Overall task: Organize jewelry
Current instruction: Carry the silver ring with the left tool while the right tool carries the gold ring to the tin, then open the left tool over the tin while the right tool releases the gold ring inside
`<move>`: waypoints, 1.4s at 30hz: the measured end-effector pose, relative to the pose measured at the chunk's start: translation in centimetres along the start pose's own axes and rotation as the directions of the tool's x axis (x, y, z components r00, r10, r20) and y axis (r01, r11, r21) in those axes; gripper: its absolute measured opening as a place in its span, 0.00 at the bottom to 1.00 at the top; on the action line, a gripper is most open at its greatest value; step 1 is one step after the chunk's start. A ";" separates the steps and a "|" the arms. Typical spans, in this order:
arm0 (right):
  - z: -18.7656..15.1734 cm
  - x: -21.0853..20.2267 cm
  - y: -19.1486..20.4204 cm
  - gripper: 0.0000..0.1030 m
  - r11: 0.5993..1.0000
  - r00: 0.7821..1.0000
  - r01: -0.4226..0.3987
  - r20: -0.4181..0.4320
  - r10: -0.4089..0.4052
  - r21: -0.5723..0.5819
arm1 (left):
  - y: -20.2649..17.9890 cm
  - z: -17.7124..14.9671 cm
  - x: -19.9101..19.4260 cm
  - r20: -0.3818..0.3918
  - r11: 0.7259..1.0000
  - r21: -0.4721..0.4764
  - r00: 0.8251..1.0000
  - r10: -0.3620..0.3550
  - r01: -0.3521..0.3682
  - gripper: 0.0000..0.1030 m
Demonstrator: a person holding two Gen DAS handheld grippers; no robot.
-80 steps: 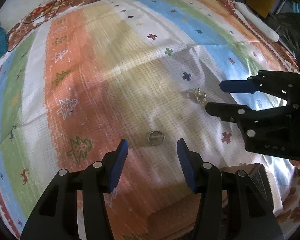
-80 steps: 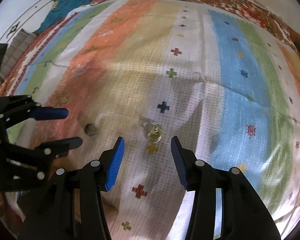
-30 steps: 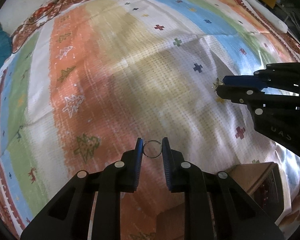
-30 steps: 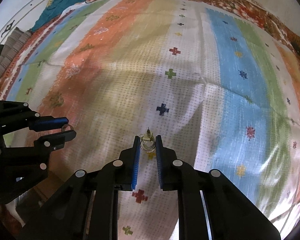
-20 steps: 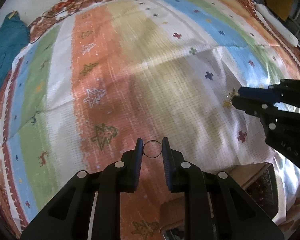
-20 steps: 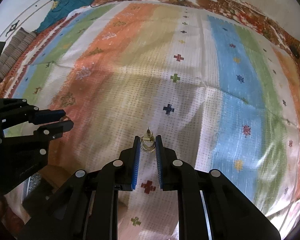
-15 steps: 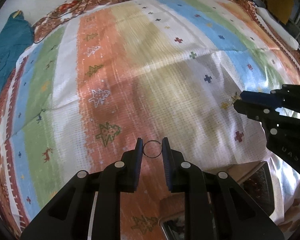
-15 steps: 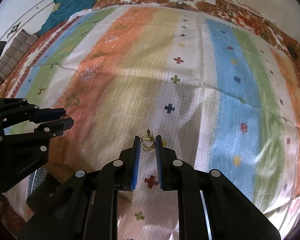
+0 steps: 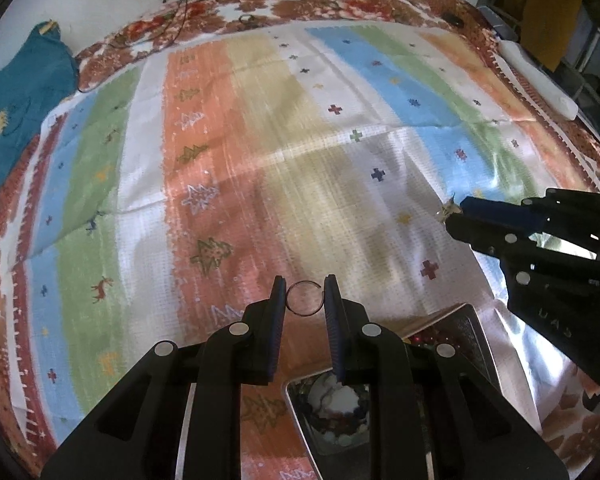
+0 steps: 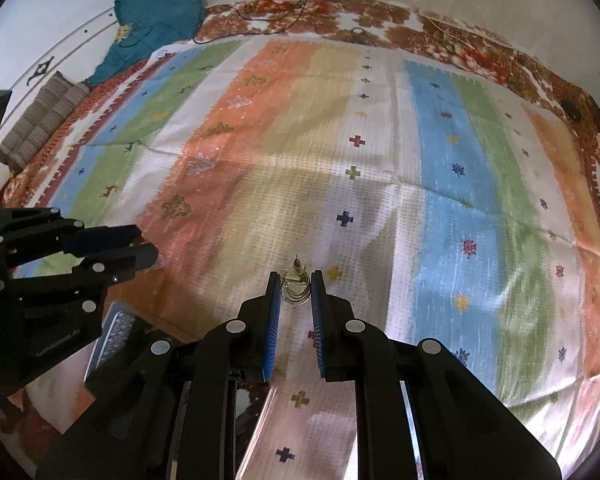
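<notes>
A thin metal ring (image 9: 305, 298) is pinched between the blue pads of my left gripper (image 9: 305, 299), held above the striped cloth (image 9: 260, 152). My right gripper (image 10: 295, 289) is shut on a gold earring (image 10: 296, 287) with hanging hoops, its top poking out past the tips. In the left wrist view the right gripper (image 9: 454, 213) comes in from the right with the earring (image 9: 447, 210) glinting at its tip. In the right wrist view the left gripper (image 10: 140, 246) shows at the left edge. An open jewelry box (image 9: 466, 330) with several beads and pieces inside lies below both grippers.
The striped cloth covers a bed with a brown floral border (image 10: 340, 12). A teal garment (image 10: 156, 12) and a striped folded cloth (image 10: 40, 120) lie at the far left. Cables (image 9: 180, 4) trail along the far edge. A white object (image 9: 540, 80) rests at the right edge.
Both grippers closed on their pieces, the left on the ring and the right on the earring, then rose off the cloth. The jewelry box has come into view beneath them.
</notes>
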State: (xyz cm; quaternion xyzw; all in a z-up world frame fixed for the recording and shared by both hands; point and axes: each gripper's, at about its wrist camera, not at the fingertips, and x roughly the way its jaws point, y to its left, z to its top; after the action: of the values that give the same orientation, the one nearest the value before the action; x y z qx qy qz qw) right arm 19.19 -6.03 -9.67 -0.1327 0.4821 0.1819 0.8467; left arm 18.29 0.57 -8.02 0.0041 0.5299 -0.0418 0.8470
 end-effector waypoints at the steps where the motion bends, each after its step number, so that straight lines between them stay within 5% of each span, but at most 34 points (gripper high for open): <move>1: -0.1 -0.2 0.2 0.16 1.000 1.000 -0.001 0.004 0.001 -0.003 | -0.1 -0.1 -0.2 0.004 1.000 -0.001 1.000 -0.004 0.004 0.18; 38: -4.9 -5.1 4.4 0.16 0.996 0.996 -0.045 0.072 0.051 -0.080 | -1.3 -4.7 -7.5 0.117 0.998 -0.046 0.993 -0.031 0.037 0.19; 42: -5.2 -5.5 4.2 0.28 0.997 0.996 -0.036 0.078 0.041 -0.064 | -1.1 -5.2 -7.9 0.117 0.998 -0.061 0.993 -0.023 0.030 0.24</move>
State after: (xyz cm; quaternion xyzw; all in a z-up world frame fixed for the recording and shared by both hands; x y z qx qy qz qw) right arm 10.79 -5.36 -7.78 -0.1424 0.4445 0.2186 0.8570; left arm 10.08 0.25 -3.22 -0.0321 0.4808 -0.0366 0.8755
